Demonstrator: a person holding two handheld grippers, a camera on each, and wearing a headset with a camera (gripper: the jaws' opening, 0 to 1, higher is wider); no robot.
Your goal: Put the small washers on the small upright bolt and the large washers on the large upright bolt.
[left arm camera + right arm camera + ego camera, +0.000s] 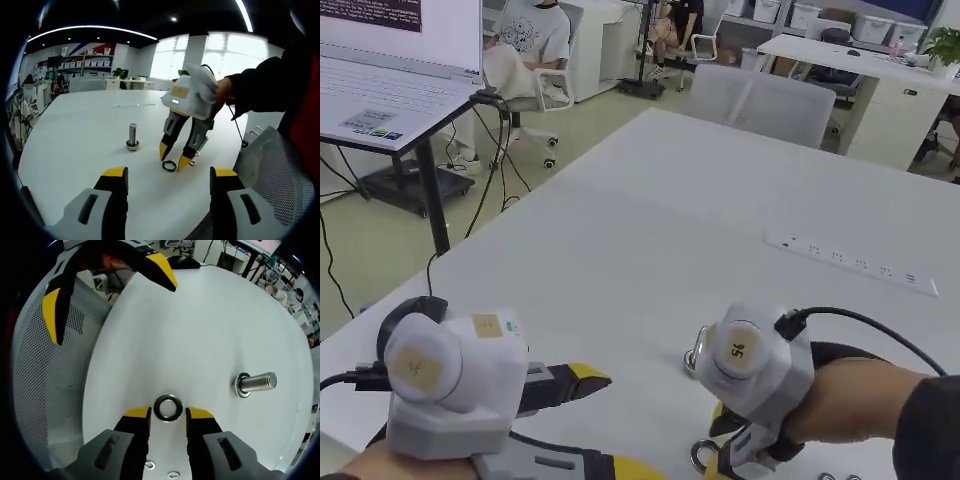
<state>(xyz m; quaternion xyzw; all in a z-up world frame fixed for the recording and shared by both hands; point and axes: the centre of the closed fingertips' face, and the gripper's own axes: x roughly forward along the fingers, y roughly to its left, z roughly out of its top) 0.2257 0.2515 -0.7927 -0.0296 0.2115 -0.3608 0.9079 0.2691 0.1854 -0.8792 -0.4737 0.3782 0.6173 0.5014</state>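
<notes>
White table (640, 230) lies under both my tools. On the left, my left gripper (615, 425) hangs low over the near edge, aimed to the right. Its yellow-tipped jaws are spread wide and hold nothing. Its own view looks across at my other tool and the parts on the table.

Moving right, the bolt (132, 134) stands upright on the table with a wider ring at its foot. Whether that ring is a washer or the bolt's own head, I cannot tell. In the head view the bolt peeps out just beside the left of the tool in my right hand.

Next comes my right gripper (174, 156), pointed steeply down at the table near the bolt. Its jaws are part open, with a narrow gap. A dark washer (157, 408) lies flat on the table between the two yellow tips and a little ahead of them. In the right gripper view a sliver of table shows on each side of it, so it is not pinched.

Right of that, two small washers (150, 465) lie flat close by this gripper, on the side away from the bolt. Farthest right and farther back, a power strip (850, 265) lies on the table, well apart from the rest.
</notes>
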